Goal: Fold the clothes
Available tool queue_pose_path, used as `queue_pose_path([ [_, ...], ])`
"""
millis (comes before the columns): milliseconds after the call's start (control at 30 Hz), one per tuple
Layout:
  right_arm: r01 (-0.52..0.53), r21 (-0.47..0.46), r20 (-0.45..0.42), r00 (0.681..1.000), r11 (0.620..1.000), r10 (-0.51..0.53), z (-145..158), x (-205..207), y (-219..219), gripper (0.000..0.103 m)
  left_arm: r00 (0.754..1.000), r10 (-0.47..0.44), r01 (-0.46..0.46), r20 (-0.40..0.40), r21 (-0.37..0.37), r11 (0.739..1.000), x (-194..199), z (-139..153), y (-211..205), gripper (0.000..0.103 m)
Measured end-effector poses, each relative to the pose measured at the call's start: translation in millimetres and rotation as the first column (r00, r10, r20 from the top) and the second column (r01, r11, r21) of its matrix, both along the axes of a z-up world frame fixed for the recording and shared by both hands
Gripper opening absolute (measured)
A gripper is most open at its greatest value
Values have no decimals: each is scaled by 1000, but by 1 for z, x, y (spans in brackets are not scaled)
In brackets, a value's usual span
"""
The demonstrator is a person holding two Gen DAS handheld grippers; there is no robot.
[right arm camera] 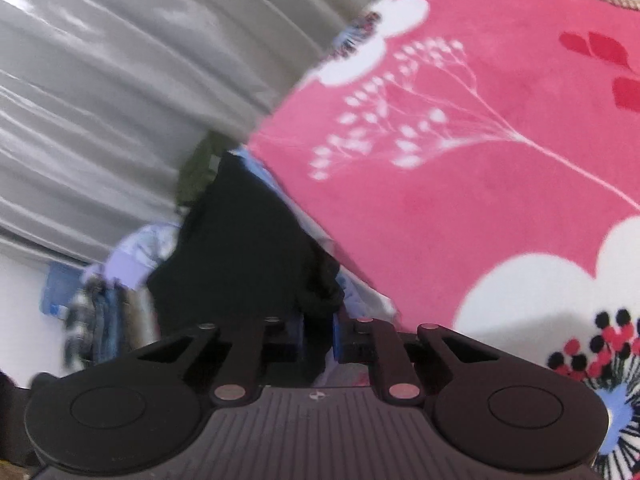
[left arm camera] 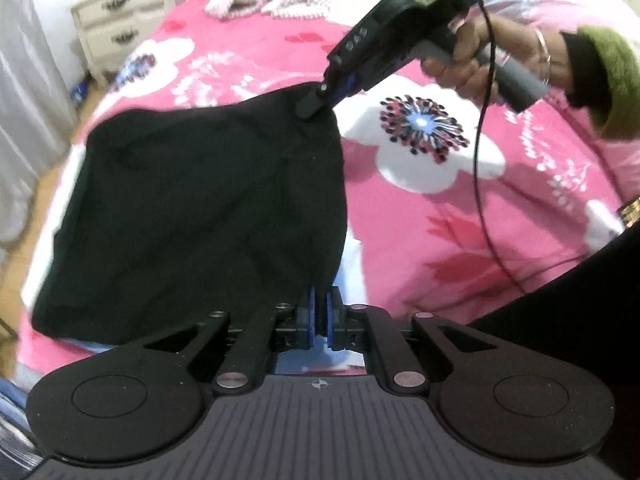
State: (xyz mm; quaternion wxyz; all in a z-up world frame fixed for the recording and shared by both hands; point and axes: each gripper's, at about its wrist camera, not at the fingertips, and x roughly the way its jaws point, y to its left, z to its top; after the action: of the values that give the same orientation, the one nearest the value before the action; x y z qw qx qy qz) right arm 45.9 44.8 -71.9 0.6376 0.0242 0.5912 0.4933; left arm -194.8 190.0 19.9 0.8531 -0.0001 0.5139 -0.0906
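Left wrist: two hand-held grippers (left arm camera: 320, 300) (left arm camera: 316, 102) — one black garment (left arm camera: 200, 208).

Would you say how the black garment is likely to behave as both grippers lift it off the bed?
Probably floppy: the black garment sags between the left gripper and right gripper. Likely light, since small pinches hold it. It may drag on the pink bedspread.

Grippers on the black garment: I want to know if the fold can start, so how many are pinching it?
2. The left gripper is shut on the black garment at its near edge; the right gripper pinches its far corner, raised off the pink bedspread.
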Motion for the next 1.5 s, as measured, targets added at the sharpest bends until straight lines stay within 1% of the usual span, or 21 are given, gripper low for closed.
queue_pose_path([
  [67,18,-28,-19,1000,999,-18,-11,0,-1,13,999,15,-16,-48,-13,1000,5,-15,-4,3],
  [133,6,-13,-3,1000,1000,-6,-8,-3,-1,13,998,7,-7,-70,-13,1000,6,-24,-8,3],
  [267,-63,-51,129,989,997,69,-5,-11,1,15,995,7,-7,-98,-7,1000,10,-41,-10,4],
  [333,-76,-98,193,977,992,94,-12,-15,3,27,994,0,2,-108,18,1000,12,-54,-15,5],
  [367,-79,-107,218,971,991,101,-13,-16,3,39,994,-11,14,-107,34,999,12,-59,-17,7],
  [400,-82,-110,241,965,991,107,-12,-16,2,43,994,-21,27,-106,48,998,11,-63,-19,10],
  [533,-74,-92,324,941,993,100,8,-12,-13,42,993,-66,72,-94,56,996,-1,-60,-25,26],
  [667,-72,-46,552,829,996,86,42,-24,-29,34,993,-38,38,-116,-1,999,-11,-42,-17,40],
  [733,-138,-7,620,776,990,113,56,-42,-28,30,996,19,-22,-92,-24,999,-16,-29,-8,49],
  [767,-176,10,652,748,984,127,62,-52,-26,30,996,53,-56,-71,-38,998,-17,-24,-2,50],
  [833,-252,23,681,712,967,170,65,-73,-17,30,991,134,-135,-22,-80,988,-16,-15,10,52],
  [933,-365,8,678,686,931,263,55,-103,2,30,965,261,-257,26,-103,961,-6,-20,20,52],
  [1000,-399,-27,663,679,917,316,41,-114,11,22,935,354,-351,29,-84,933,4,-35,23,52],
  [1033,-408,-59,649,678,911,345,32,-117,16,21,914,405,-404,20,-52,913,8,-45,24,52],
  [1100,-394,-163,643,653,905,400,14,-116,22,15,875,482,-482,-29,28,876,12,-69,27,51],
  [1133,-373,-215,636,647,903,419,7,-112,23,13,860,509,-507,-44,42,861,12,-76,28,52],
  [1200,-351,-246,633,648,904,424,8,-106,25,5,853,521,-520,-33,30,854,8,-77,28,52],
  [1300,-391,-179,658,635,903,405,33,-109,32,6,859,512,-512,12,-2,859,5,-63,29,52],
  [1367,-434,-135,681,612,891,402,46,-116,46,6,846,529,-528,63,-31,849,6,-52,35,52],
  [1433,-444,-110,679,620,889,394,42,-116,69,6,803,589,-589,93,-27,808,12,-51,46,52],
  [1500,-447,-90,671,633,890,386,34,-115,94,6,741,669,-670,62,-2,742,19,-64,59,52],
])
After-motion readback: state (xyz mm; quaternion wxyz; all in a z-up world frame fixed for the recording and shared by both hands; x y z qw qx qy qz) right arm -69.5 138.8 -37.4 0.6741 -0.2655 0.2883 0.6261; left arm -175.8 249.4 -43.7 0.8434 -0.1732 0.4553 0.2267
